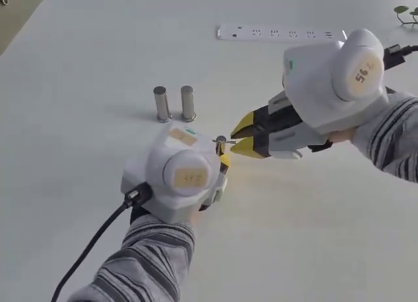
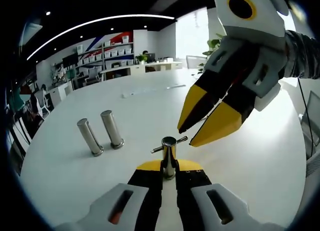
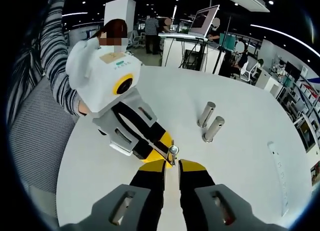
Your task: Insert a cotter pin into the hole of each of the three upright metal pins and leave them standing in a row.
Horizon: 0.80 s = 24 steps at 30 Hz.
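In the left claw (image 2: 169, 167), pin (image 2: 169, 148) base hidden.

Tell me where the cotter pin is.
The cotter pin runs through the top of the metal pin that the left gripper clamps, mid-frame in the left gripper view; its end lies by the right gripper, two bare pins standing left.

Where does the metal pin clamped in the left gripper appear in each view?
Head view: clamped pin near centre.
Left gripper view: clamped pin lower centre, between that view's own jaws.
Right gripper view: clamped pin just below centre, at its jaw tips.
Shared landmark: two free upright pins.
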Tool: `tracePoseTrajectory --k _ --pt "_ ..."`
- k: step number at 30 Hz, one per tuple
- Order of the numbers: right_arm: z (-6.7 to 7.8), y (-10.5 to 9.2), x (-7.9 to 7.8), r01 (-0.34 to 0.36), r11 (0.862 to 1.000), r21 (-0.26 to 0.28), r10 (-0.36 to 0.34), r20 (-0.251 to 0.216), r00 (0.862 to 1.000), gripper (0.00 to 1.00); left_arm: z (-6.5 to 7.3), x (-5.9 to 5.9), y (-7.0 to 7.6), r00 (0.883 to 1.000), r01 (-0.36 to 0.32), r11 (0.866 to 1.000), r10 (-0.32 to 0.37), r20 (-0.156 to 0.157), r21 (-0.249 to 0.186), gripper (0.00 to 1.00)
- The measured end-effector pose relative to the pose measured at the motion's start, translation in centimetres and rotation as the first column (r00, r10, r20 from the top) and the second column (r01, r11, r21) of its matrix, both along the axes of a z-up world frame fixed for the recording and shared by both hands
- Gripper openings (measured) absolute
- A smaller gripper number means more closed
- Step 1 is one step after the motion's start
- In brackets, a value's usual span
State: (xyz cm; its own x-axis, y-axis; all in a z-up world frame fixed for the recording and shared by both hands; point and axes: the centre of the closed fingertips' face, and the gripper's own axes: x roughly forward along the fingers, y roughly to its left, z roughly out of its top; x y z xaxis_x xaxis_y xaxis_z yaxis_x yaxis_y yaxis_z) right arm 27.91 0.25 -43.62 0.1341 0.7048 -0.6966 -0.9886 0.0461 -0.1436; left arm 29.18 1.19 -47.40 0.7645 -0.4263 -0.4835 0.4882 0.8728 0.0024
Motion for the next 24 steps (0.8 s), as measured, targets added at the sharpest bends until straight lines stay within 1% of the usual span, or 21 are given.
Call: tracePoseTrajectory --k 7,11,17,24 --pt "-0.07 -0.48 -0.03 0.024 1.000 -0.006 -0.024 -0.012 1.000 0.02 0.01 0.01 -0.02 1.000 -0.002 1.000 0.002 0.000 -0.001 0.05" --pt "-0.37 -0.52 0.01 0.035 0.999 -0.022 -0.035 -0.006 0.999 0.00 0.01 0.00 -0.03 1.000 0.001 1.000 -0.001 0.003 0.002 0.05" --pt "-0.55 -0.33 0.26 0.044 0.999 -0.012 -0.044 -0.009 0.999 0.00 -0.01 0.00 -0.03 1.000 -0.001 1.000 0.001 0.003 0.001 0.05" --pt "-0.30 0.05 0.11 0.047 0.999 -0.004 -0.047 -0.011 0.999 0.00 -0.04 0.01 -0.04 1.000 -0.005 1.000 0.005 0.003 -0.001 0.05"
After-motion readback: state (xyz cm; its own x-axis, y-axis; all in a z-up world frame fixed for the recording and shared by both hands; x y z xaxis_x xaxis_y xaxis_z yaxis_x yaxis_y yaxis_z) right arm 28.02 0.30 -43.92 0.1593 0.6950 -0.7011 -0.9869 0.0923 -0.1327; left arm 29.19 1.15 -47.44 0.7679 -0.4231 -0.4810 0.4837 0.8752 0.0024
